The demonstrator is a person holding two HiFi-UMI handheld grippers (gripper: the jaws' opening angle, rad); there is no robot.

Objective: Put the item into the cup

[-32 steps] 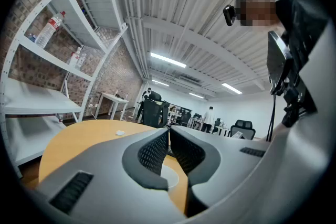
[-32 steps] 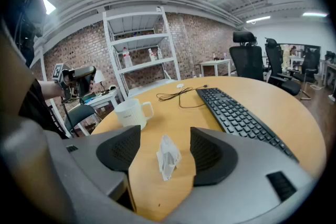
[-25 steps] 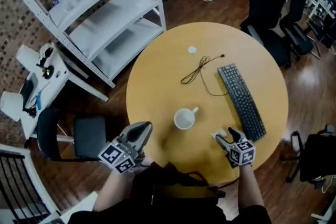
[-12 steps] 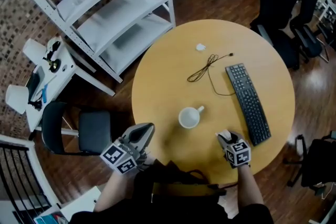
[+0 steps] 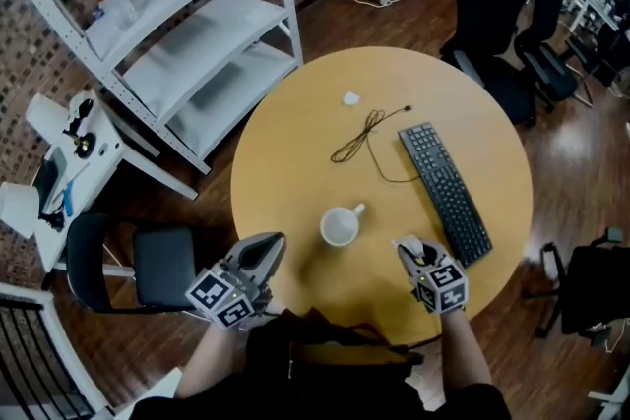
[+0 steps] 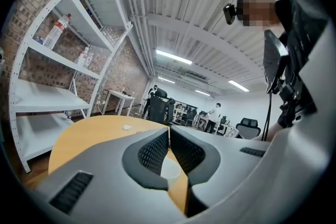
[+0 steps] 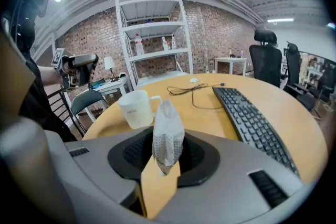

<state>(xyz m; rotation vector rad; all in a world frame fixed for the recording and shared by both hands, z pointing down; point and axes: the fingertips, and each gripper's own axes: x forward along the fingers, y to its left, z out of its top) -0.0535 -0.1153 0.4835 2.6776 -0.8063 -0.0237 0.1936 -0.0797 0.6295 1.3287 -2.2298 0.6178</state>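
At the near edge of the table [image 5: 285, 162], a packet [image 7: 167, 136] is pinched by the closing right gripper [image 7: 166, 162]. Thinly caught, it could be dropped short of the cup [image 7: 135, 108]. The left gripper [image 6: 169, 147] is closed, empty.

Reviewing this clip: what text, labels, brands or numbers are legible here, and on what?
Nothing reads clearly.
White ceramic mug: faint grey print, too blurred to read.
Black keyboard: key legends too small.
Clear plastic bottles on white metal shelf rack: labels too small.
White dotted paper packet: dots only, no words.
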